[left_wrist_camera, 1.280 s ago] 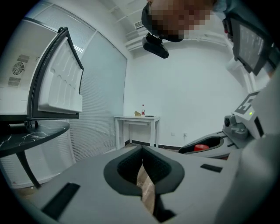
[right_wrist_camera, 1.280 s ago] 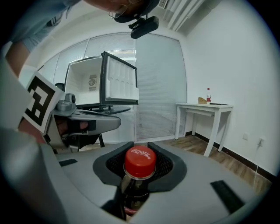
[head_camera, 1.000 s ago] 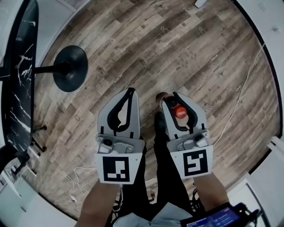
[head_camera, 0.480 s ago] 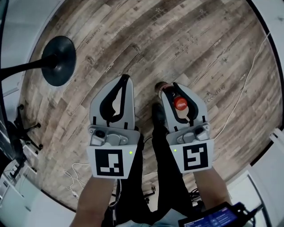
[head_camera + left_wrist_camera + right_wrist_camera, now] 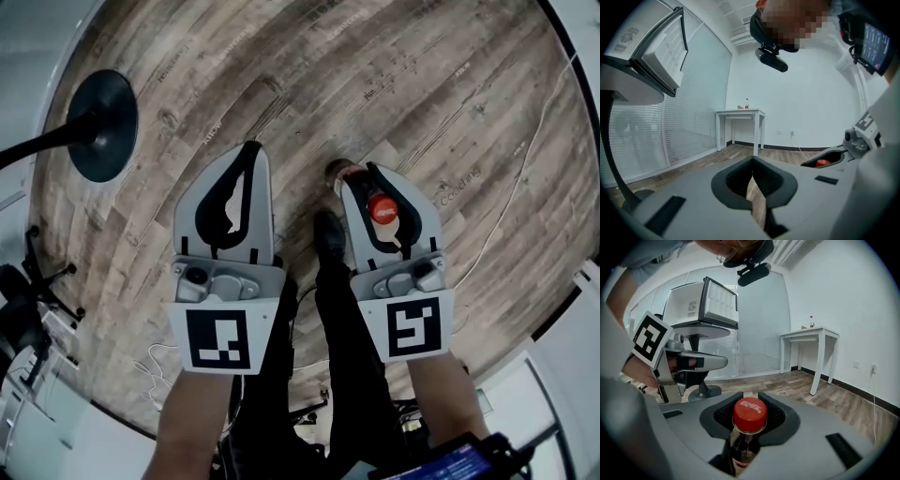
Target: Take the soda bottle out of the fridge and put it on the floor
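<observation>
The soda bottle (image 5: 380,208), with a red cap (image 5: 749,414) and dark drink below it, hangs by its neck between the jaws of my right gripper (image 5: 359,172), which is shut on it. Most of its body is hidden under the jaws. In the right gripper view that gripper (image 5: 751,394) points slightly down over the wooden floor (image 5: 309,66). My left gripper (image 5: 249,147) is beside it to the left, jaws shut with nothing in them; the left gripper view shows only floor through the slit of that gripper (image 5: 753,161). The white fridge (image 5: 701,305) stands with its door open.
The black pedestal base (image 5: 98,127) of the round table lies at the left. A white desk (image 5: 811,336) stands by the far wall. A thin cable (image 5: 525,159) runs over the floor at the right. The person's shoe (image 5: 328,234) and dark trouser legs are between the grippers.
Both grippers have sunk toward the floor, side by side, the right one still gripping the bottle. The pedestal base has slid up and left in the head view.
</observation>
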The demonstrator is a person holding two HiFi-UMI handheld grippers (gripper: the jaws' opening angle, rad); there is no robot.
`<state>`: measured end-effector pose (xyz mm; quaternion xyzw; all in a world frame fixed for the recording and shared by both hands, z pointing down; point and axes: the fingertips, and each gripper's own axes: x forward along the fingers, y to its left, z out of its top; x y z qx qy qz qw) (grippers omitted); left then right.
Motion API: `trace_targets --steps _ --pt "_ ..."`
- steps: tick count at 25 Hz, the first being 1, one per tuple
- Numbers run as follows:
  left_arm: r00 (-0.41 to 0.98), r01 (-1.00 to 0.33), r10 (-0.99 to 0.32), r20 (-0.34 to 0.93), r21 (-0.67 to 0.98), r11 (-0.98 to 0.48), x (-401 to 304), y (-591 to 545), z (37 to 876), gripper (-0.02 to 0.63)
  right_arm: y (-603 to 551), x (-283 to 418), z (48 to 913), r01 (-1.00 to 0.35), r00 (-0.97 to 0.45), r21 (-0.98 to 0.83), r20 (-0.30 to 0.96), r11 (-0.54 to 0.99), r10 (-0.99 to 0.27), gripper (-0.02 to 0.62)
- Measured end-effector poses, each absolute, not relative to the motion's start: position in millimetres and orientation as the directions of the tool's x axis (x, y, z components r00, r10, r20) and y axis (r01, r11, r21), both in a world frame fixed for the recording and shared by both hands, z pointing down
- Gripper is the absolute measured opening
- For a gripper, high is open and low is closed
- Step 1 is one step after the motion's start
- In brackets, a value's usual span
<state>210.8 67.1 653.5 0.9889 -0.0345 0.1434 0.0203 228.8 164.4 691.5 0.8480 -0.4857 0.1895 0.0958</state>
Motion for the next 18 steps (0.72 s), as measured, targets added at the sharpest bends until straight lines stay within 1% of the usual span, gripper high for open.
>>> trace_targets --steps 8,18 --pt "0.954 -0.05 -0.038 0.296 0.034 -0.998 222 81 682 0.015 171 239 727 -0.868 0.44 -0.022 0.429 -0.496 -0.789 0.112" --pt "0.953 -0.062 -0.048 0.3 0.036 -0.997 230 79 716 0.015 166 254 763 -0.875 0.423 -0.042 0.422 -0.483 -0.802 0.11"
